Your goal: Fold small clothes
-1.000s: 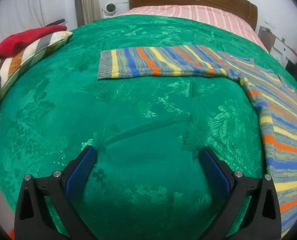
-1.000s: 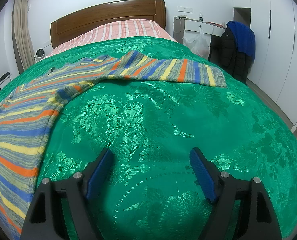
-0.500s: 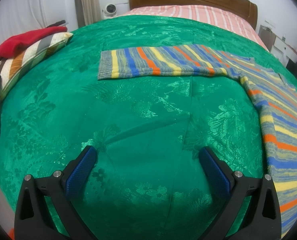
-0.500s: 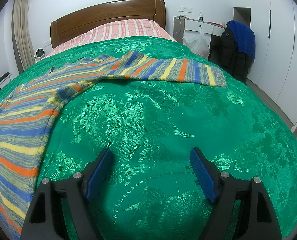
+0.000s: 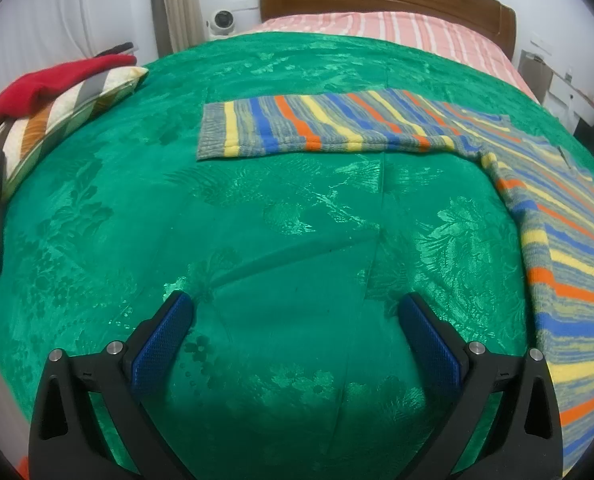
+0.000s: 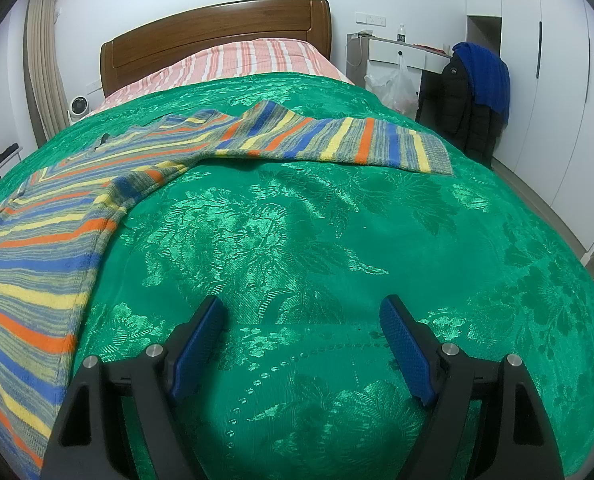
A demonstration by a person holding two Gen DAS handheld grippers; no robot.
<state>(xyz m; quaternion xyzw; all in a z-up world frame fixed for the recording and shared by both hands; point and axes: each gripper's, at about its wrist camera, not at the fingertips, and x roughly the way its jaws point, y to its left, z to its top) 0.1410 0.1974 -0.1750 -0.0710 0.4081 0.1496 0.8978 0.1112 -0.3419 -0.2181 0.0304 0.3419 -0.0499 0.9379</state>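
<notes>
Left gripper level, 2 blue-padded fingers spread wide, right gripper likewise spread, both holding nothing

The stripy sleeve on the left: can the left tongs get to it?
Probably yes. The left tongs are open over bare green blanket, and nothing lies between them and the sleeve stretched flat ahead. They would just need to move forward; the pillow sits off to the side.

Bedspread: glossy green brocade cloth. Sweater: matt striped knit. Headboard: polished wood. Claw pads: textured blue rubber.
</notes>
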